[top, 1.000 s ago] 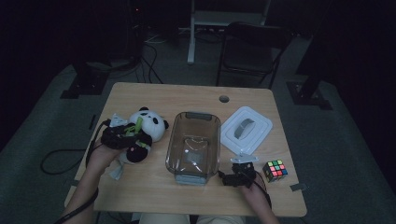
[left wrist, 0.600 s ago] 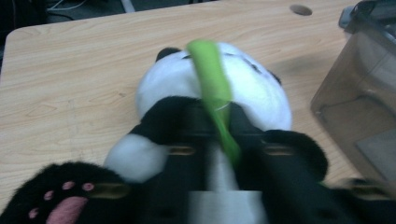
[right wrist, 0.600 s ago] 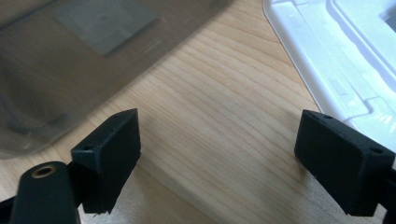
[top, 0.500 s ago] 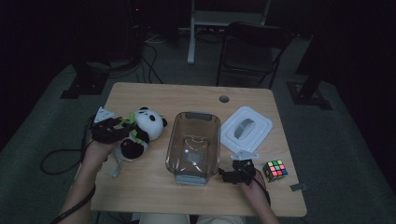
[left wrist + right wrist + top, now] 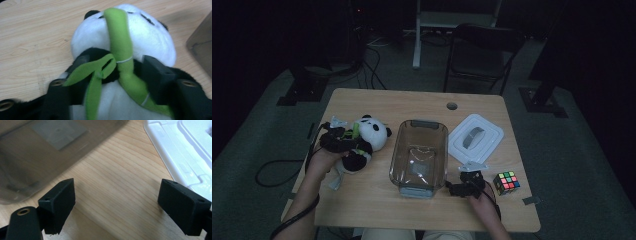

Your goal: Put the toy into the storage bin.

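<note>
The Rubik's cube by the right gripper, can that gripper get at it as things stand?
Probably yes. The Rubik's cube sits on bare table just beside the right gripper, nothing between them. Its jaws stand open and empty, though they point toward the white lid, so the hand must turn.

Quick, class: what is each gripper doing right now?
Left gripper: jaws just closing around the panda toy.
Right gripper: open, holding nothing.

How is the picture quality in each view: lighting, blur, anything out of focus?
High view: dim overall, dark surroundings, only the light wooden table lit; small things look soft. Left gripper view: bright and even, the black-and-white plush panda slightly soft, the near left tongs blurred. Right gripper view: wood grain sharp, the clear plastic container smeared and hazy, the white plastic lid nearly washed out.
</note>
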A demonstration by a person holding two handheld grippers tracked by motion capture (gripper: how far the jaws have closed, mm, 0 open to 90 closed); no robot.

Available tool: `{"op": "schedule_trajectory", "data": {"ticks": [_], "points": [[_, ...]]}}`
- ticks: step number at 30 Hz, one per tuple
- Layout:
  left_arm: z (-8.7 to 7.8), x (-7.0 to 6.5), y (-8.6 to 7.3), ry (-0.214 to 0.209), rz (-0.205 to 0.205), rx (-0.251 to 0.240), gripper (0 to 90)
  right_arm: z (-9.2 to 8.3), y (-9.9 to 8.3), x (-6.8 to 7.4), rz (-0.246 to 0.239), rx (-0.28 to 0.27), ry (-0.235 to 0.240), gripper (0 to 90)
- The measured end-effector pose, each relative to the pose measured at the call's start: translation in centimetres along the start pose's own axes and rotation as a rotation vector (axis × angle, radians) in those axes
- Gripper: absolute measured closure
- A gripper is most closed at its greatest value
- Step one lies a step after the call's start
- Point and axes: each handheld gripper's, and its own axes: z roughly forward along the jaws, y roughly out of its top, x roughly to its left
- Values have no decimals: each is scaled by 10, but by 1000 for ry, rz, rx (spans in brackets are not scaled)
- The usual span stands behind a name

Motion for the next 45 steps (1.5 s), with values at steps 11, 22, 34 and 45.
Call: {"op": "schedule_trajectory", "data": {"ticks": [11, 22, 34, 45], "points": [[-7, -2, -1, 18, -32, -60, 696, 1, 7, 4, -7, -14, 17, 141], [-46, 3, 3, -15, -116, -174, 706, 6, 12, 20, -33, -16, 49, 150], [-89, 16, 15, -13, -161, -281, 705, 21, 27, 62, -131, -33, 135, 138], [-109, -1, 31, -182, -67, -403, 705, 14, 13, 40, -71, -24, 107, 139]]}}
